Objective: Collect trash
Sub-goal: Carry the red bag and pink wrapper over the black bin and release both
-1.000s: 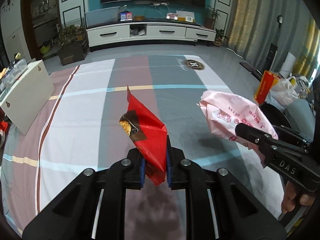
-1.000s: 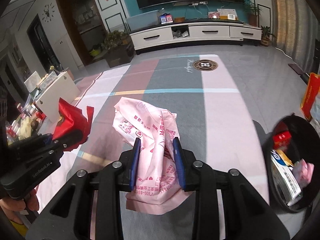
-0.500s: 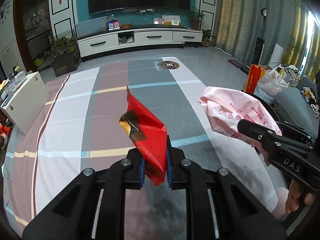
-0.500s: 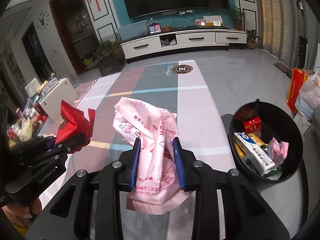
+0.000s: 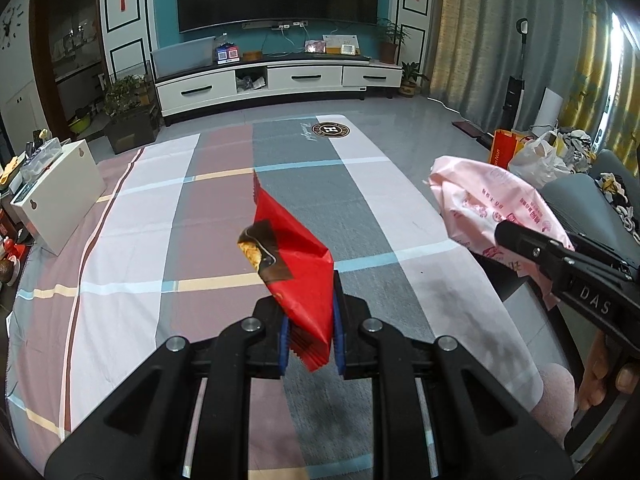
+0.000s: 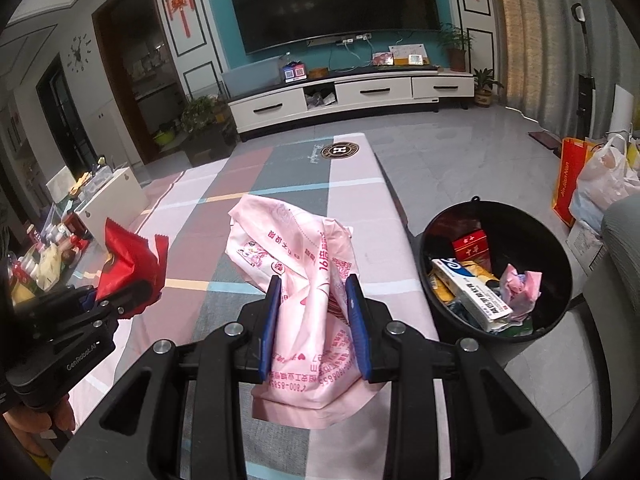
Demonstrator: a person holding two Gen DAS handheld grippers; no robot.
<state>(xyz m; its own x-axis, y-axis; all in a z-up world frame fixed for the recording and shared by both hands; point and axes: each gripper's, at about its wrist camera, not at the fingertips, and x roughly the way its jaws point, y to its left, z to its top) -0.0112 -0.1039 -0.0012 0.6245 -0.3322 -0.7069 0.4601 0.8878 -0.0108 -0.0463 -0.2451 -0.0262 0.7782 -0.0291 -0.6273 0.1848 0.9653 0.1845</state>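
Left wrist view: left gripper (image 5: pixel 310 326) clenched on a crinkled red foil snack wrapper (image 5: pixel 294 276), held clear above the plaid pink-grey tablecloth (image 5: pixel 140 240). Right wrist view: right gripper (image 6: pixel 314 320) clamped on a crumpled pink printed plastic bag (image 6: pixel 304 280), also above the cloth. Just right of the table edge, on the floor, a round black trash bin (image 6: pixel 496 276) holding cartons and wrappers. Far wall: white TV cabinet (image 6: pixel 352 98).
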